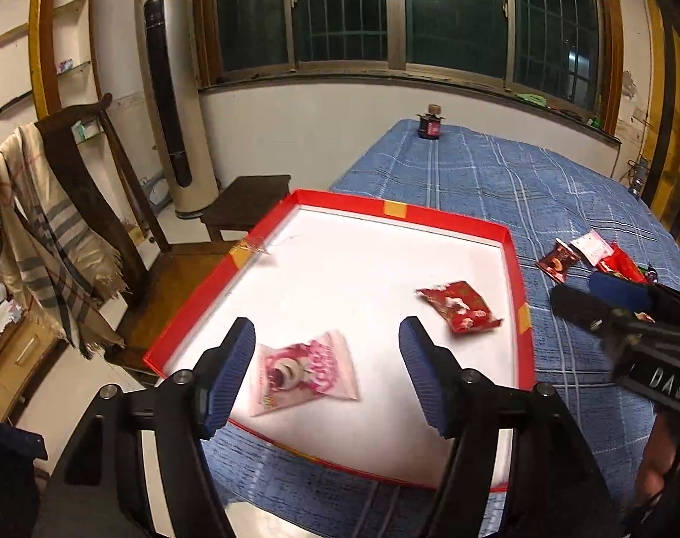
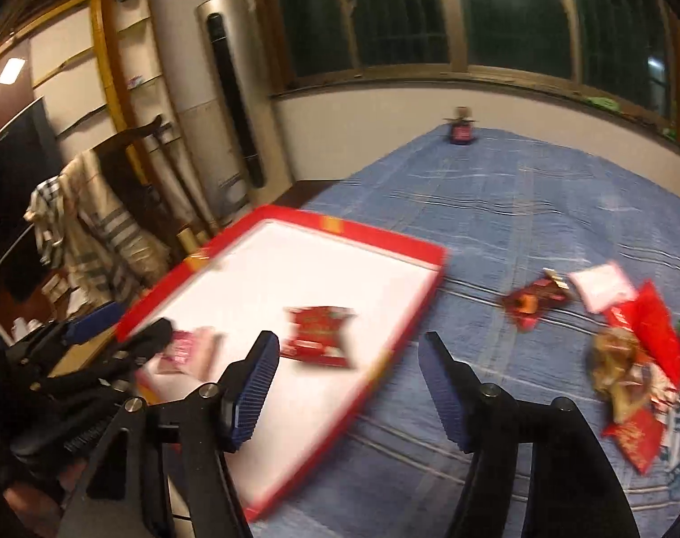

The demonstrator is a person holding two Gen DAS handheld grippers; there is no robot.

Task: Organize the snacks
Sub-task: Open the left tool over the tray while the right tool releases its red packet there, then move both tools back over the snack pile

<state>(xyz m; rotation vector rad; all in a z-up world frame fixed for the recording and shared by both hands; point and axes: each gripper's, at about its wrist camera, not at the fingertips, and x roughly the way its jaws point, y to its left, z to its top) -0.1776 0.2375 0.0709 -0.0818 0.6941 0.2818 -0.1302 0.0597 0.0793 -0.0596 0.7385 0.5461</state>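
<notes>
A red-rimmed tray [image 1: 402, 210] with a white floor lies on the blue cloth table [image 1: 496, 179]. In it lie a pink snack packet [image 1: 301, 372] and a red snack packet [image 1: 458, 305]. My left gripper [image 1: 326, 349] is open and empty, hovering just above the pink packet. My right gripper [image 2: 348, 358] is open and empty over the tray's right rim [image 2: 398, 349], near the red packet [image 2: 319, 336]. A pile of loose snack packets [image 2: 635, 358] lies on the cloth to the right. The right view is blurred.
A small dark bottle [image 1: 430, 125] stands at the table's far edge. A wooden chair [image 1: 115, 206] draped with a plaid cloth and a stool [image 1: 248, 201] stand left of the table. A tower air conditioner [image 1: 171, 89] stands by the wall.
</notes>
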